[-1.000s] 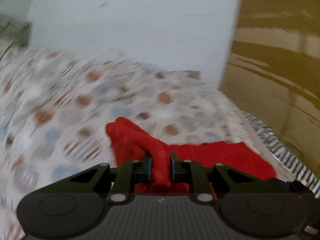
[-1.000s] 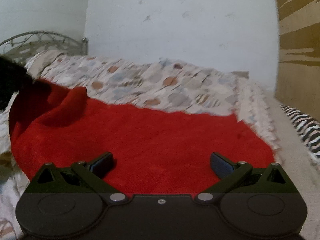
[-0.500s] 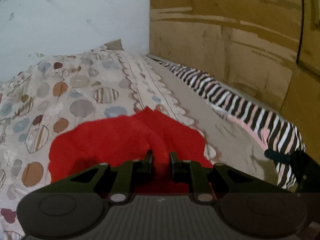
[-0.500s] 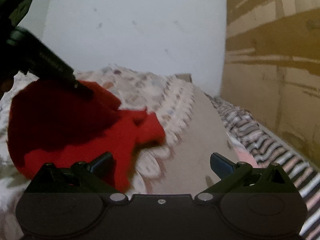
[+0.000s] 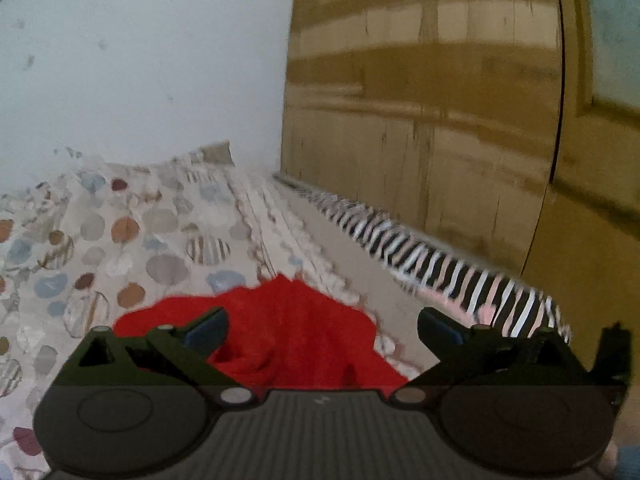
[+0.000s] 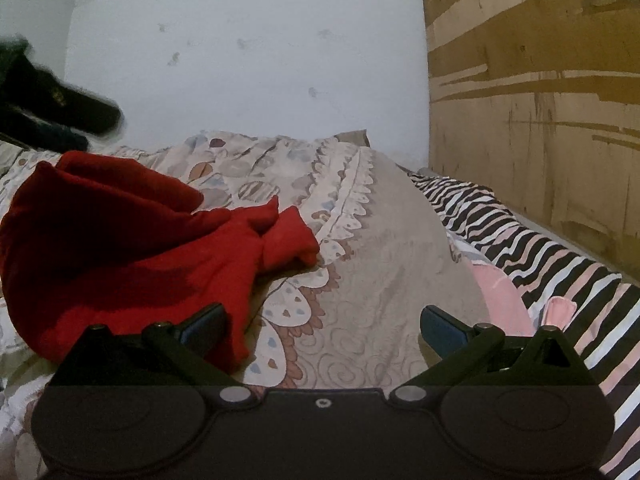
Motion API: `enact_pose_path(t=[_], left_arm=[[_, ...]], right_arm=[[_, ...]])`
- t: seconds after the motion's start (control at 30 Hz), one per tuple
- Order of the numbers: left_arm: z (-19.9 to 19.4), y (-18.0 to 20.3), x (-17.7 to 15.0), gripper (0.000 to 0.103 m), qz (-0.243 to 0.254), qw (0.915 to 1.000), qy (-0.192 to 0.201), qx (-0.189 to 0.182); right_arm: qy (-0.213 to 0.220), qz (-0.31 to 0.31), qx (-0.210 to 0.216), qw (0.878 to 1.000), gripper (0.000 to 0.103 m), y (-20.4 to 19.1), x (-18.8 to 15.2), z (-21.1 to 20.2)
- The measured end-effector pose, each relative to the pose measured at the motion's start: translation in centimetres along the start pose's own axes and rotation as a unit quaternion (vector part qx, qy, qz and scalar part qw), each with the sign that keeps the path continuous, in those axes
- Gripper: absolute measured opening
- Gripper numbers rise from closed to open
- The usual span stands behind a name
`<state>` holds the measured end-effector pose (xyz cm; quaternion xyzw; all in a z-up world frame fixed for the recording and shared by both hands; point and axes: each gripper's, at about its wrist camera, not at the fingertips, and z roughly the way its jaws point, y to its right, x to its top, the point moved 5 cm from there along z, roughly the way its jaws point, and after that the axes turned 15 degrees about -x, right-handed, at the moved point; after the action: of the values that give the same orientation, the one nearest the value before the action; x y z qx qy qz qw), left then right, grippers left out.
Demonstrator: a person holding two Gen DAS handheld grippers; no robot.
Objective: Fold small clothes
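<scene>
A red fleece garment [image 5: 288,332] lies bunched on the patterned bedspread [image 5: 132,240]. In the left wrist view my left gripper [image 5: 322,330] is open just above it, jaws wide, holding nothing. In the right wrist view the same red garment [image 6: 120,248] lies folded over on itself at the left, with a small flap sticking out to the right. My right gripper [image 6: 322,326] is open and empty over the beige blanket border, its left finger [image 6: 204,326] close to the garment's edge. The left gripper's dark body [image 6: 52,108] shows blurred at the upper left.
A zebra-striped black, white and pink blanket [image 6: 532,248] runs along the bed's right side against a brown wooden wardrobe [image 6: 540,120]. A white wall [image 6: 248,60] stands behind the bed. The scalloped bedspread border [image 6: 344,208] lies right of the garment.
My left gripper carried a pinch of the red garment to the right, folding it over, then opened and let it go. The right gripper stayed open and swung right, off the garment.
</scene>
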<state>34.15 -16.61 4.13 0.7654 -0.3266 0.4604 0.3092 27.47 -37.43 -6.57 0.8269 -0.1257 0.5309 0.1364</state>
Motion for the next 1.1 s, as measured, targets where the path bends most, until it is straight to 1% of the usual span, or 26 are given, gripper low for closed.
enact_pose_path(t=[0.07,0.13,0.2,0.23,0.27,0.33,0.4,0.47,0.53,0.57,0.63,0.7,0.73,0.77,0.87,0.97,1.0,1.03,1.07,1.1], left_arm=[[-2.1,-0.3,0.1,0.102,-0.002,0.9997,0.021,0.011],[-4.3,-0.8,-0.5,0.103,-0.006,0.9988,0.039,0.031],[-6.0,-1.9,-1.7,0.103,-0.016,0.9973,0.048,0.053],[-6.5,-2.3,-2.3,0.103,-0.019,0.9969,0.047,0.060],[-6.8,-2.9,-3.1,0.103,-0.021,0.9969,0.040,0.064],[-6.8,-4.0,-4.8,0.103,-0.022,0.9972,0.014,0.070],[-6.3,-5.0,-6.2,0.103,-0.023,0.9968,-0.007,0.076],[-5.7,-5.9,-7.3,0.103,-0.025,0.9967,-0.020,0.074],[-4.8,-6.9,-7.9,0.103,-0.039,0.9962,-0.029,0.072],[-4.4,-7.3,-8.0,0.103,-0.045,0.9961,-0.029,0.071],[-4.0,-8.1,-8.1,0.103,-0.055,0.9959,-0.021,0.068],[-3.5,-8.5,-7.9,0.103,-0.060,0.9960,-0.014,0.065],[-3.4,-8.5,-7.9,0.102,-0.058,0.9963,-0.011,0.061],[-3.3,-8.5,-7.8,0.102,-0.055,0.9968,-0.009,0.057],[-2.8,-7.8,-7.6,0.093,-0.028,0.9984,-0.003,0.049],[-2.5,-6.6,-7.4,0.087,0.008,0.9986,-0.001,0.052],[-2.5,-6.3,-7.4,0.083,0.017,0.9985,0.000,0.052],[-2.4,-5.9,-7.4,0.081,0.028,0.9983,0.000,0.051],[-2.3,-5.5,-7.4,0.077,0.038,0.9979,0.000,0.052],[-2.3,-5.1,-7.4,0.076,0.049,0.9975,-0.001,0.051]], right_arm=[[0.002,0.000,-0.001,1.000,0.103,0.2,0.0,-0.4],[0.015,0.001,-0.001,1.000,0.103,0.3,0.3,-1.0],[0.034,0.002,0.005,0.999,0.103,0.2,0.8,-1.8],[0.043,0.004,0.015,0.999,0.103,0.0,1.4,-1.9],[0.050,0.007,0.024,0.998,0.103,0.0,1.8,-2.3],[0.056,0.014,0.049,0.997,0.103,-0.5,3.0,-2.5],[0.047,0.028,0.086,0.995,0.103,-1.2,4.5,-1.9],[0.022,0.060,0.134,0.989,0.103,-2.0,6.0,-0.9],[-0.026,0.102,0.186,0.977,0.103,-2.8,7.4,0.7],[-0.058,0.126,0.211,0.968,0.103,-3.4,8.1,1.7],[-0.120,0.170,0.253,0.945,0.103,-4.5,9.2,3.6],[-0.190,0.210,0.272,0.920,0.103,-5.9,9.8,5.5],[-0.222,0.228,0.272,0.908,0.103,-6.5,9.9,6.4],[-0.246,0.242,0.270,0.899,0.103,-7.0,10.1,7.1],[-0.306,0.271,0.270,0.872,0.103,-8.3,10.4,9.0],[-0.358,0.285,0.263,0.849,0.103,-9.9,10.1,10.4],[-0.375,0.289,0.260,0.841,0.103,-10.3,9.8,10.8],[-0.388,0.292,0.257,0.836,0.103,-10.7,9.3,11.0],[-0.395,0.292,0.251,0.834,0.103,-10.9,9.0,11.1],[-0.395,0.287,0.246,0.837,0.100,-10.9,8.9,11.2]])
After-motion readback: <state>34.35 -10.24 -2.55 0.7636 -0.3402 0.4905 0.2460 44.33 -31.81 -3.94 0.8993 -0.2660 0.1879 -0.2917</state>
